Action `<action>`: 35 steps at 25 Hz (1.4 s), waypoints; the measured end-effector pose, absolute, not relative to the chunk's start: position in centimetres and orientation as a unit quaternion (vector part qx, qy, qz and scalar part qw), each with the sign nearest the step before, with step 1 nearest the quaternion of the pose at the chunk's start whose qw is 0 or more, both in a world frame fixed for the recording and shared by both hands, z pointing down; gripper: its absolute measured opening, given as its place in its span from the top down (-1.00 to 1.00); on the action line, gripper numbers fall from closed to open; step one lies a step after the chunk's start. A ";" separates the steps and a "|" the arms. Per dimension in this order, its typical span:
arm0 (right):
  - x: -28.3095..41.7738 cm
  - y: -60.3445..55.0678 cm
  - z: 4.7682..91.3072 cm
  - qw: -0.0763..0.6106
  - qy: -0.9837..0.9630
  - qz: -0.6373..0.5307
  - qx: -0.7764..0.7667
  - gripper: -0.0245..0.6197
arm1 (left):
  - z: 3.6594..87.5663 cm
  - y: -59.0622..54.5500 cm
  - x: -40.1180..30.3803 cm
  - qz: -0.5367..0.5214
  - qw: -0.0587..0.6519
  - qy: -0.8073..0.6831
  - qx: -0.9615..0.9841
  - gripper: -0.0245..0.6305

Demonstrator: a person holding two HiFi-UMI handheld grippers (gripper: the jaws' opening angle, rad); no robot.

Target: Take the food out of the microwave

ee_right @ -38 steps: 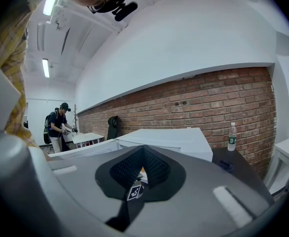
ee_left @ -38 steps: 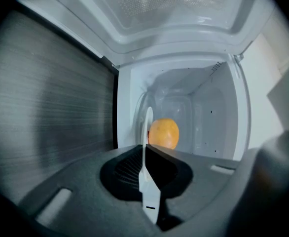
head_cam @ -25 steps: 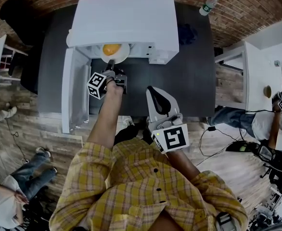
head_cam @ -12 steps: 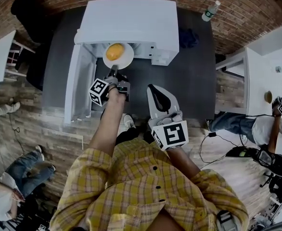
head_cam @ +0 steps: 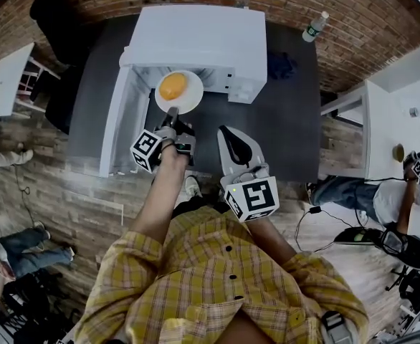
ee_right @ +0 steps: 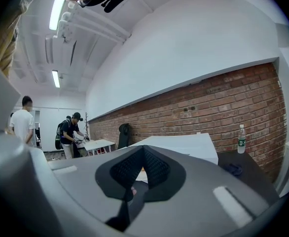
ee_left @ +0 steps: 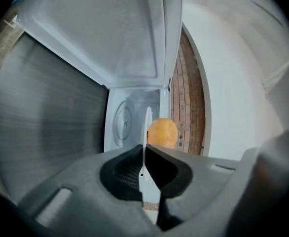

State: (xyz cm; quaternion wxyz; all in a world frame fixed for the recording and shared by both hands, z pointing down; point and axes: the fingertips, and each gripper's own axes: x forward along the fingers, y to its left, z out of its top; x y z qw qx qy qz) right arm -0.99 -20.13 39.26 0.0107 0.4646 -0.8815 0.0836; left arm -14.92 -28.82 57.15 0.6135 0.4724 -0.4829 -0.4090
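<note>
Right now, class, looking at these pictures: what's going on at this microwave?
A person in a yellow plaid shirt works two handheld grippers. The left gripper is clamped on the rim of a white plate carrying a round orange food item, held at the mouth of the white microwave, whose door stands open. The right gripper is shut and empty, held back over the dark table. The plate is not yet set down.
</note>
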 end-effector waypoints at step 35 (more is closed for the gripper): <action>-3.4 -20.8 36.7 0.003 -0.890 0.055 0.453 0.91 | 44.4 -22.6 -14.8 -0.461 0.595 -0.442 0.488 0.89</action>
